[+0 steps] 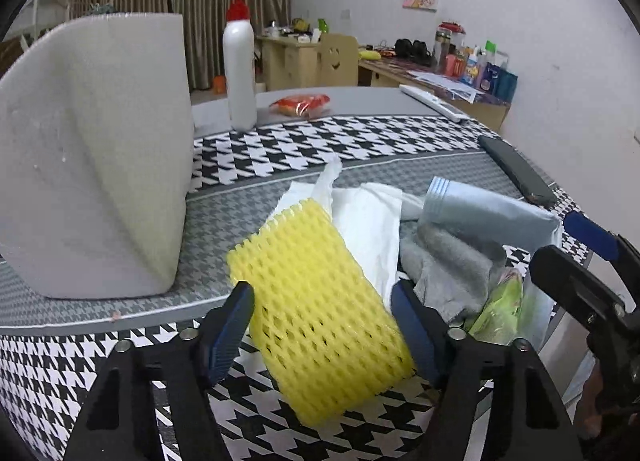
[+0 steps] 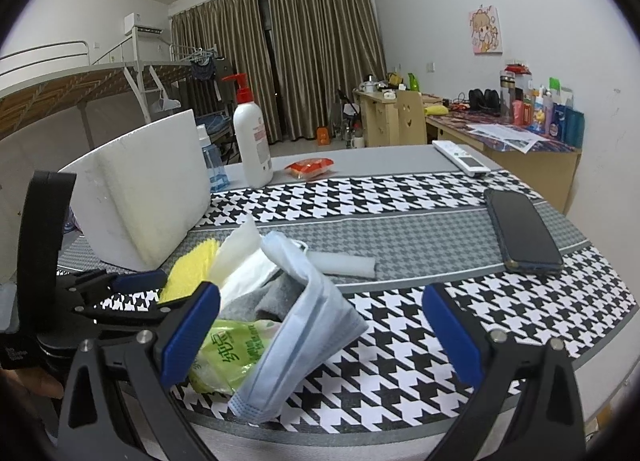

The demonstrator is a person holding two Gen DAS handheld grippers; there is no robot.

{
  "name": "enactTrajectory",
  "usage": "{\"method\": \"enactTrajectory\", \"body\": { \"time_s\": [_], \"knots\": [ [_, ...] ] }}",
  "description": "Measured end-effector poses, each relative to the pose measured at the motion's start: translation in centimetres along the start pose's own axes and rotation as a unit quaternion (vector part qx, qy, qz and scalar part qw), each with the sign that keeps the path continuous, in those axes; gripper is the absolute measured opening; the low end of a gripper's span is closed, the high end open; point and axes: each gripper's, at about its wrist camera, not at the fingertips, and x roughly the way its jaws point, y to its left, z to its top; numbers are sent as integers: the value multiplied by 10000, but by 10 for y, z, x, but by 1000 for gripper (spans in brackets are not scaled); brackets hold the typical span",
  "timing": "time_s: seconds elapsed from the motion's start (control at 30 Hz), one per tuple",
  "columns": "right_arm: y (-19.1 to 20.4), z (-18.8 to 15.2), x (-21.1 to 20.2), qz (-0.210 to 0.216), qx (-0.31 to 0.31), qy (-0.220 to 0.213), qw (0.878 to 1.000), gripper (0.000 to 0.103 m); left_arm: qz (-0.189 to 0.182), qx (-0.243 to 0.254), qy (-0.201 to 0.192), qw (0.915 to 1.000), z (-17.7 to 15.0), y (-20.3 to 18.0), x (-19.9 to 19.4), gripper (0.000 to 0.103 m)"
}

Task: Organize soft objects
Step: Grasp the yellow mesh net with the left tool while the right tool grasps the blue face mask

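We look low and close across the table (image 1: 224, 205) from both wrists, sharing the soft pile (image 2: 256, 293) and foam block (image 1: 92, 149).

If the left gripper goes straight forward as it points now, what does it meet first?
Most likely the yellow foam net: it already lies between the open fingers of the left gripper. Behind it comes the white tissue; depth is uncertain.

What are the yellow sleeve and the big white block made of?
Yellow sleeve: looks like soft foam netting, matte, with an open diamond mesh.
White block: probably expanded foam; matte, finely pebbled faces and thick square edges.
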Motion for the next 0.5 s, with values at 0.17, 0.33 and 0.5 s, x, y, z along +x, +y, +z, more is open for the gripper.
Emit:
{"method": "enactTrajectory", "body": {
  "time_s": [0.17, 0.33, 0.5],
  "knots": [
    [-2, -1, 1, 69, 85, 36, 9999, 102, -56, -42, 103, 9999, -4, 4, 1, 52],
    [-2, -2, 2, 116, 133, 79, 9998, 102, -182, -50, 119, 9998, -8, 7, -2, 36],
    [-2, -3, 5, 190, 144, 230, 9995, 85, -297, -63, 84, 9995, -11, 12, -7, 18]
  ]
}}
